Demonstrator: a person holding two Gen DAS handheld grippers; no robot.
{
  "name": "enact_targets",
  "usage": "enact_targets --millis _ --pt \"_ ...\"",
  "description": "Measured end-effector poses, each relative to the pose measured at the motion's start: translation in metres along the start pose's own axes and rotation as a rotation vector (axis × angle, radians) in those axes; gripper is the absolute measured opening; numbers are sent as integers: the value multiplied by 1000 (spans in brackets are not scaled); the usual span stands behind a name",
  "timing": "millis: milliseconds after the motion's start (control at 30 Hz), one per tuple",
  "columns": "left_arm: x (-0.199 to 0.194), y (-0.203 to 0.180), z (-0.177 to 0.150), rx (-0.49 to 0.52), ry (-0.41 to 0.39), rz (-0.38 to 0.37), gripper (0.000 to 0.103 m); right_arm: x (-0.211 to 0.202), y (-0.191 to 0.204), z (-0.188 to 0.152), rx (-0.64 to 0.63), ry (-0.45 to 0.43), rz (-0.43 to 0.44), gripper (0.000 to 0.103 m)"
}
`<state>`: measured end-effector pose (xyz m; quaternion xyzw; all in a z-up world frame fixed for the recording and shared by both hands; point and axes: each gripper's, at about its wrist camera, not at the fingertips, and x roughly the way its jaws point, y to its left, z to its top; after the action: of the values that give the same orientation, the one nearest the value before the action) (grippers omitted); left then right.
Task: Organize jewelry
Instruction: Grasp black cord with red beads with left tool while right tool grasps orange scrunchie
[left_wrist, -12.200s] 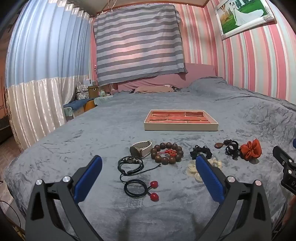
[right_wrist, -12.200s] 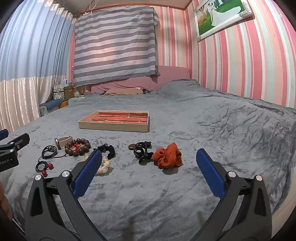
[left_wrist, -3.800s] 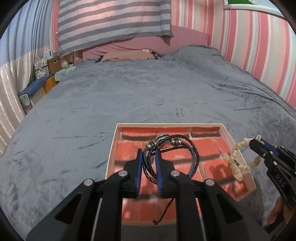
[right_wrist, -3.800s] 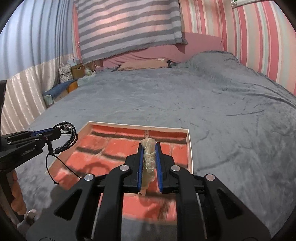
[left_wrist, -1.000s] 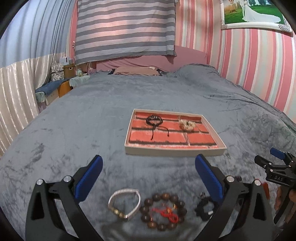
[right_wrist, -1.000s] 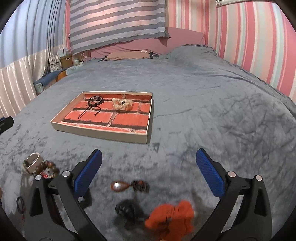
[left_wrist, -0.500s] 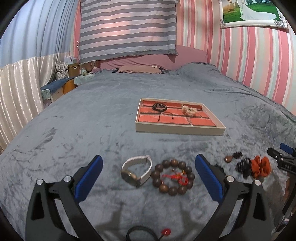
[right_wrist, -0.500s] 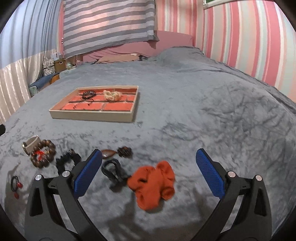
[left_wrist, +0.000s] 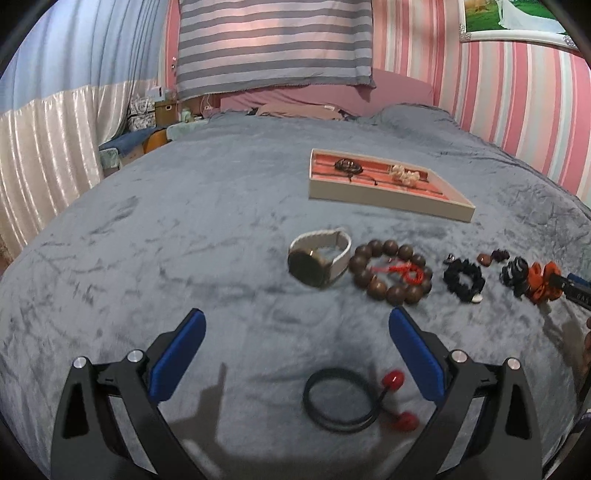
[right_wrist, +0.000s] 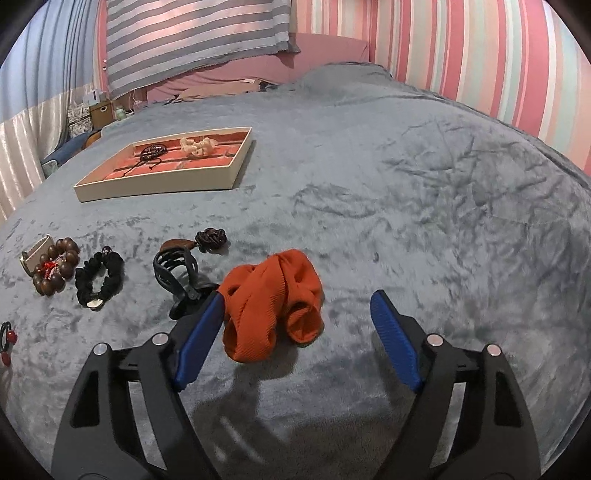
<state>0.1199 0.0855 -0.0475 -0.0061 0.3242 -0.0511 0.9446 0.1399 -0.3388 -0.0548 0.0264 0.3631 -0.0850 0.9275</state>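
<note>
**Closing in on the orange scrunchie**

My right gripper (right_wrist: 295, 325) is closing, its jaws not yet pressing the orange scrunchie (right_wrist: 273, 306) at frame centre. I'd push deeper so both pads meet fabric, clear of the black hair claw (right_wrist: 181, 273) just left. My left gripper (left_wrist: 295, 350) is spread wide, holding nothing, above the black cord loop (left_wrist: 338, 400) at lower centre. The tray (right_wrist: 162, 182), upper left, holds 2 pieces.

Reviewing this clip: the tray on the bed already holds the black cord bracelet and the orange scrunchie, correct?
Not quite. The tray holds the black cord bracelet and a cream scrunchie. The right wrist view shows the orange scrunchie lying on the bed.
</note>
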Motion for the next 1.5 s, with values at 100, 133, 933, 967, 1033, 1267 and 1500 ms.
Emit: enact_targets --millis 100,133,933,967,1033,1267,1500 --pt "4 2 -9 3 26 -9 96 5 1 -1 5 13 0 74" --pt "5 1 -11 7 31 -13 96 7 1 -1 10 17 3 74" --pt "24 -2 -34 35 170 -130 38 28 4 0 47 85 65 41" --pt "25 -3 -35 42 171 -131 34 28 4 0 47 86 69 40" --pt "26 -6 -35 53 181 -159 21 29 4 0 49 87 72 39" --pt "29 -6 -33 46 192 -163 9 30 2 0 62 90 93 33" --pt "32 -5 -31 37 198 -167 4 30 0 -1 73 88 111 25"
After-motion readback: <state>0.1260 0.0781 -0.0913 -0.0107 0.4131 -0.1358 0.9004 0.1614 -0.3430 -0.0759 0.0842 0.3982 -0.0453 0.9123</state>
